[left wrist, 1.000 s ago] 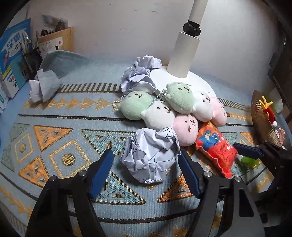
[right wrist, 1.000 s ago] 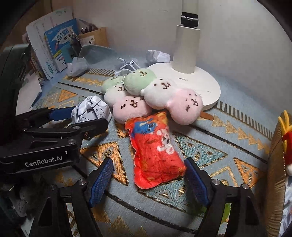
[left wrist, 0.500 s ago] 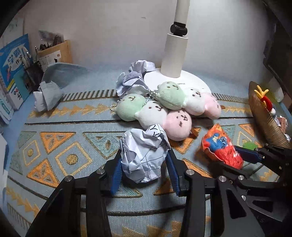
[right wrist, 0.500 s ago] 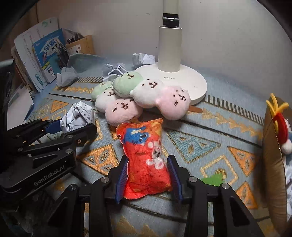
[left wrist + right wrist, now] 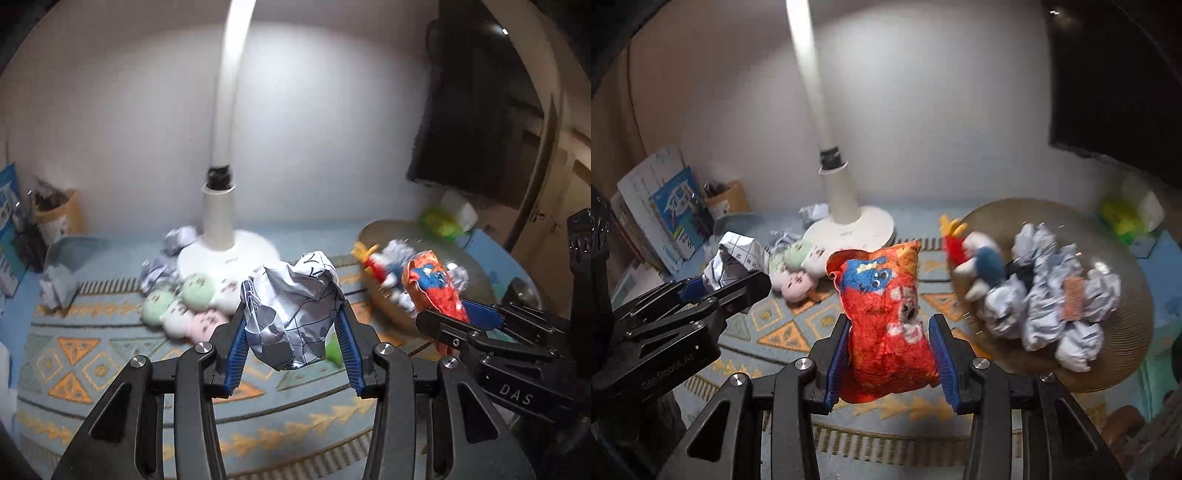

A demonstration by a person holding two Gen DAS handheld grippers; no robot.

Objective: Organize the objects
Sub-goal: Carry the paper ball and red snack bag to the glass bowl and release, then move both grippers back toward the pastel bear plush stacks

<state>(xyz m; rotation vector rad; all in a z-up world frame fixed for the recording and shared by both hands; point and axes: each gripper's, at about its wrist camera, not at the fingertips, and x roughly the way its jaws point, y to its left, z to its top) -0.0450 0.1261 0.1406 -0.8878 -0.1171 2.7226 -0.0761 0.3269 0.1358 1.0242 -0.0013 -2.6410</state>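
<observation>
My left gripper [image 5: 293,332] is shut on a crumpled ball of white gridded paper [image 5: 293,312] and holds it in the air above the patterned mat [image 5: 92,354]. My right gripper [image 5: 890,350] is shut on a red plush pouch [image 5: 886,325] with a blue face and holds it raised too. It also shows in the left wrist view [image 5: 436,291], to the right of the paper ball. A round woven tray [image 5: 1123,350] on the right holds several crumpled paper balls [image 5: 1049,306] and a red, white and blue plush toy [image 5: 975,266].
A white lamp base [image 5: 229,254] with its tall stem stands at the back. A cluster of green, white and pink plush balls [image 5: 184,306] lies before it. More crumpled paper [image 5: 162,266] lies left of the base. Books and a pen box [image 5: 676,218] stand at far left.
Both grippers have lifted their loads off the mat and swung up and to the right, toward the woven tray. The paper ball and the red pouch now hang in the air.
</observation>
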